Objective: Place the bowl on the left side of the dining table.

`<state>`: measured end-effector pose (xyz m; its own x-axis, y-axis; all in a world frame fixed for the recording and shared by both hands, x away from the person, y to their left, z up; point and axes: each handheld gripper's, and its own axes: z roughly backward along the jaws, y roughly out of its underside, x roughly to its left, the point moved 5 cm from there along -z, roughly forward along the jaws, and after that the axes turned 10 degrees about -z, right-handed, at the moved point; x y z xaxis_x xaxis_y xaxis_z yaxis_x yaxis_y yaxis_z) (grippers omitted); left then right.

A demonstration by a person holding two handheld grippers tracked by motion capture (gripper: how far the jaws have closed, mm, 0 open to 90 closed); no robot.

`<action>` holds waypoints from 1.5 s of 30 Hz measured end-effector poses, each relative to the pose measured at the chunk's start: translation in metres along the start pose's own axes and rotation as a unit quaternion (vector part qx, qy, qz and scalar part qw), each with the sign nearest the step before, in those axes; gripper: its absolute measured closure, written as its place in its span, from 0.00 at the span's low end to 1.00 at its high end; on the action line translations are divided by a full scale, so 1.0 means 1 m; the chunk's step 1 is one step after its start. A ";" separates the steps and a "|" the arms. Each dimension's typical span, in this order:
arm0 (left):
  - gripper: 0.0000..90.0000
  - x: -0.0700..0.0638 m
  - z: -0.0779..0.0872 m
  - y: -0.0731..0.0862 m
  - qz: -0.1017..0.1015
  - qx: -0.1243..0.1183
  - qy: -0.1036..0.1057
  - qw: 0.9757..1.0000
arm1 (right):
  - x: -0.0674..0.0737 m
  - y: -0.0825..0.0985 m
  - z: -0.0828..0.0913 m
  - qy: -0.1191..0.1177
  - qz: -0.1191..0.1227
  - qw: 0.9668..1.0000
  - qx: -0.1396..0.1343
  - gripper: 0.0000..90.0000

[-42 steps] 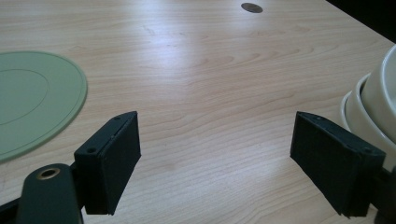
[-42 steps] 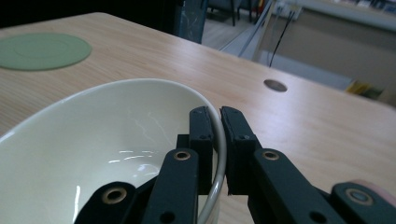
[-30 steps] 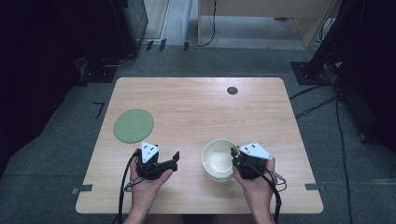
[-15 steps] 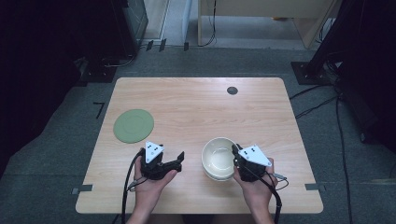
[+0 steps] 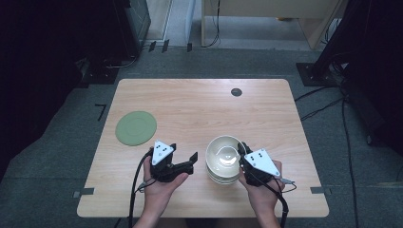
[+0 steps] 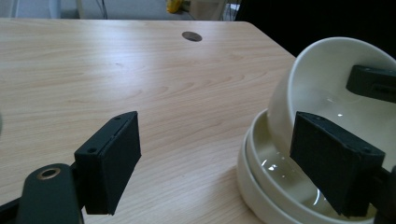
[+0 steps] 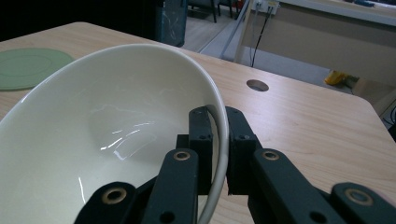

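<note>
Top bowl (image 5: 224, 153) got tilted up off stack (image 5: 223, 176); right gripper (image 5: 243, 153) pinched its rim, left gripper (image 5: 194, 161) wide open, empty. Green plate (image 5: 136, 128) far-left on table (image 5: 190, 104).

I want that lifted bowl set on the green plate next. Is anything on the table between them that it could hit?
Only the left gripper, open, sits beside the bowl stack on the plate's side. Past it, bare wood runs to the green plate. The right gripper grips the top bowl by its rim, tilted.

light wooden table (image 5: 199, 109), grey carpet floor (image 5: 361, 180), black cables (image 5: 349, 142) trailing right, pale wooden furniture (image 5: 271, 9) behind, dark surroundings
</note>
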<state>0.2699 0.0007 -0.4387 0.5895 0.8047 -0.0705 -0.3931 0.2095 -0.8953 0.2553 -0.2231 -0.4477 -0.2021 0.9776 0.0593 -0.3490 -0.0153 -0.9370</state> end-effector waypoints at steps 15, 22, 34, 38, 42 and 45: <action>0.24 -0.027 -0.019 -0.006 -0.009 0.030 0.034 0.999 | 0.011 -0.009 0.004 -0.008 0.008 1.000 -0.025 0.94; 0.52 -0.036 -0.034 -0.007 -0.014 0.043 0.024 0.999 | 0.015 -0.012 0.008 -0.011 0.012 0.999 -0.036 0.94; 0.89 -0.034 -0.039 -0.012 -0.012 0.036 0.048 0.998 | 0.025 -0.015 0.014 -0.017 0.021 0.998 -0.061 0.94; 0.94 -0.030 -0.034 -0.016 -0.011 0.016 0.041 0.999 | 0.029 -0.015 0.014 -0.017 0.019 0.997 -0.072 0.94; 0.94 -0.027 -0.031 -0.016 -0.006 0.000 0.044 0.999 | 0.034 -0.018 0.016 -0.015 0.026 0.996 -0.081 0.94; 0.94 -0.022 -0.029 -0.015 -0.005 -0.011 0.046 0.999 | 0.034 -0.019 0.016 -0.029 0.012 0.997 -0.077 0.90</action>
<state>0.2831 -0.0364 -0.4359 0.6559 0.7481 -0.1005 -0.3714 0.2039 -0.9058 0.2401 -0.1925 -0.4227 -0.2627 0.9635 0.0508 -0.1993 -0.0027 -0.9799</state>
